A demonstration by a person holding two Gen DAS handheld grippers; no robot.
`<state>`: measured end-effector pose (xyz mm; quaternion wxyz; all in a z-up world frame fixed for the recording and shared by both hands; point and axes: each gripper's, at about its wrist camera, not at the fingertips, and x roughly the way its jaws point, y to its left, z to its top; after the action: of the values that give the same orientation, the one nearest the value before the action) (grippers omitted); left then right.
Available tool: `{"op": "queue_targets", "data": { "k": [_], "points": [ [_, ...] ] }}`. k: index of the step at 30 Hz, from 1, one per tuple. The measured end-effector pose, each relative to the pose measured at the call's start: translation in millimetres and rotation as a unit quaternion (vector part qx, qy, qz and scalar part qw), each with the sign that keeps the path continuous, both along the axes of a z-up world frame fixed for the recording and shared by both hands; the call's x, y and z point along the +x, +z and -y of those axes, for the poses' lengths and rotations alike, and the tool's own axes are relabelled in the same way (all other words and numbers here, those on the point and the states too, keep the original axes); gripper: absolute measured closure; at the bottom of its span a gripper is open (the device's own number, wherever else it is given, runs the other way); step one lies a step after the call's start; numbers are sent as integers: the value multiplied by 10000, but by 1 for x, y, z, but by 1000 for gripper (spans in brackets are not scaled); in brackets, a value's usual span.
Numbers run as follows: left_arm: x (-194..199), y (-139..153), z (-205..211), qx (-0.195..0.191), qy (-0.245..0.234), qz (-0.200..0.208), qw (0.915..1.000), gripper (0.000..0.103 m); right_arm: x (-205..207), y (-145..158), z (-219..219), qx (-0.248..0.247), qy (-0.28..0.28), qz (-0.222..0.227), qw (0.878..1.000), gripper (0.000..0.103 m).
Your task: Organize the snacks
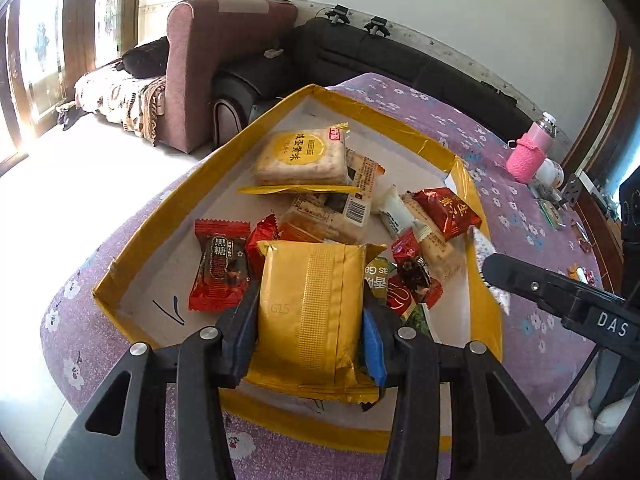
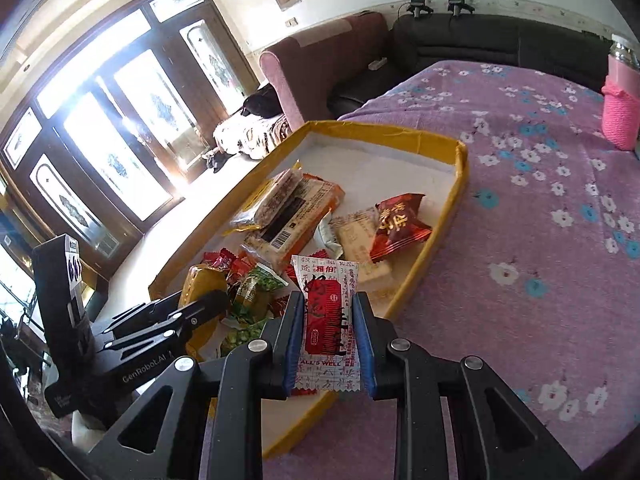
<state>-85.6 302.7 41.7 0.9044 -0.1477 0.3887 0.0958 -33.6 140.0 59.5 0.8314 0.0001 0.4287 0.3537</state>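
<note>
A shallow yellow-edged cardboard tray [image 1: 404, 120] lies on a purple flowered tablecloth and holds several wrapped snacks. My left gripper [image 1: 310, 292] is shut on a yellow snack packet [image 1: 310, 308], held over the tray's near end. My right gripper [image 2: 328, 300] is shut on a small red-and-white candy packet [image 2: 326, 312], held above the tray's near right edge [image 2: 424, 256]. In the left wrist view the right gripper [image 1: 490, 270] reaches in from the right with that packet at its tip. In the right wrist view the left gripper [image 2: 212, 300] is at lower left with the yellow packet [image 2: 202, 282].
Inside the tray lie a clear-and-yellow cracker pack [image 1: 302, 156], a red packet [image 1: 218, 266], a dark red packet [image 1: 446, 210] and a green pea packet [image 2: 256, 296]. A pink-sleeved bottle [image 1: 530, 152] stands at the table's far right. Sofas [image 1: 224, 76] stand beyond the table.
</note>
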Motion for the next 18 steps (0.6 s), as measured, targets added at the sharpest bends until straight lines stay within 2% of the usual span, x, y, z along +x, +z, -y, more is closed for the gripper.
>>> {"op": "queue_targets", "data": {
  "k": [2, 5, 7, 8, 10, 13, 15, 18],
  "points": [
    [-2, 2, 0, 41, -18, 113, 9999, 56, 6, -8, -11, -79, -16, -66, 9999, 78],
    [-10, 7, -4, 129, 64, 288, 9995, 45, 13, -20, -21, -161, -107, -82, 9998, 75],
    [-13, 10, -5, 226, 141, 354, 9990, 42, 14, -22, -21, -150, -178, -43, 9997, 72],
    [-15, 13, -6, 280, 183, 381, 9987, 40, 12, -21, -20, -97, -175, 9, 9998, 70],
    [-18, 16, -7, 352, 263, 422, 9981, 40, 5, -15, -15, -3, -199, 154, 9997, 58],
    [-24, 24, -7, 435, 381, 554, 9968, 37, -7, -3, -1, 233, -326, 345, 9986, 53],
    [-29, 32, -4, 584, 537, 654, 9947, 27, -17, 5, 11, 403, -447, 458, 9971, 49],
    [-39, 46, 3, 828, 735, 884, 9899, 22, -35, 16, 29, 470, -612, 777, 9940, 48]
  ]
}}
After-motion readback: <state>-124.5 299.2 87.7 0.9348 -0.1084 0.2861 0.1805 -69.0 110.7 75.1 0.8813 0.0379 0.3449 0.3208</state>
